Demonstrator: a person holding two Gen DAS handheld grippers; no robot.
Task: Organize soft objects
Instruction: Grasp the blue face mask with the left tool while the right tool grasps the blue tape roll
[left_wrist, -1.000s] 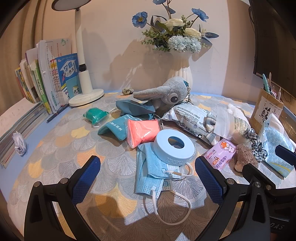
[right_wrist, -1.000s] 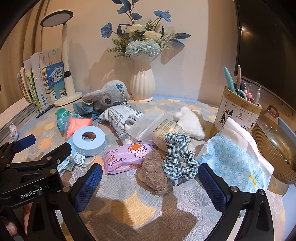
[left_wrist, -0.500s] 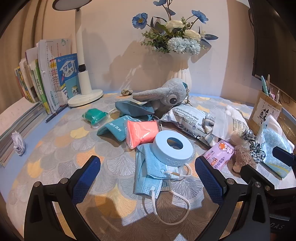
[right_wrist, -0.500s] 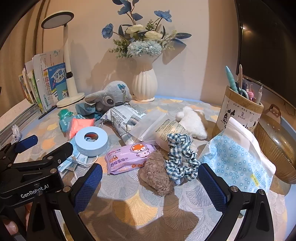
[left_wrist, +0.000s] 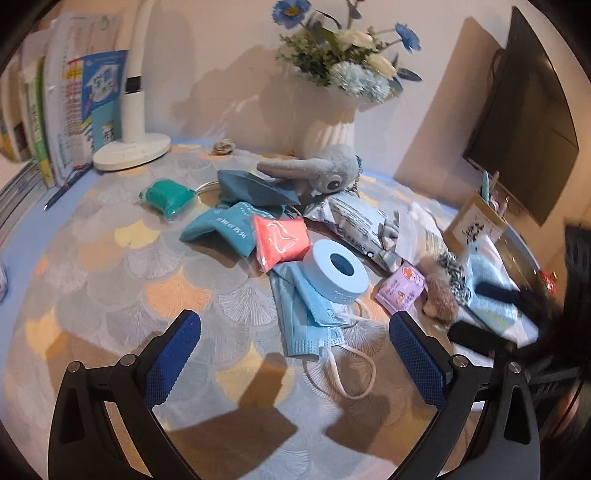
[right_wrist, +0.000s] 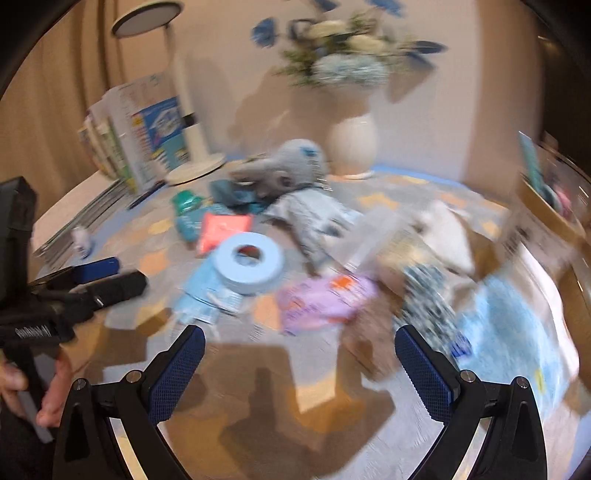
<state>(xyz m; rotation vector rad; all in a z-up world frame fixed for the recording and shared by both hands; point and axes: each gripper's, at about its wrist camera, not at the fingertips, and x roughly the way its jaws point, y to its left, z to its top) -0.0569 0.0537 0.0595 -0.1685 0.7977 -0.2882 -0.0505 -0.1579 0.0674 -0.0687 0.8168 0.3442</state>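
Observation:
A pile of soft things lies mid-table: a grey plush toy, a teal pouch, a green packet, a pink packet, a blue tape roll on blue face masks, a purple tissue pack, a brown fluffy ball and a checked scrunchie. My left gripper hangs open above the near table, short of the masks. My right gripper is open too, in a blurred view, near the tissue pack and the tape roll.
A white vase of flowers, a desk lamp and upright books line the back. A pen holder and a blue dotted bag are at the right. A hand holds the left gripper.
Both grippers have swung and tilted; the right wrist view is now motion-blurred and shifted left. The left view has turned right. Nothing on the table has moved.

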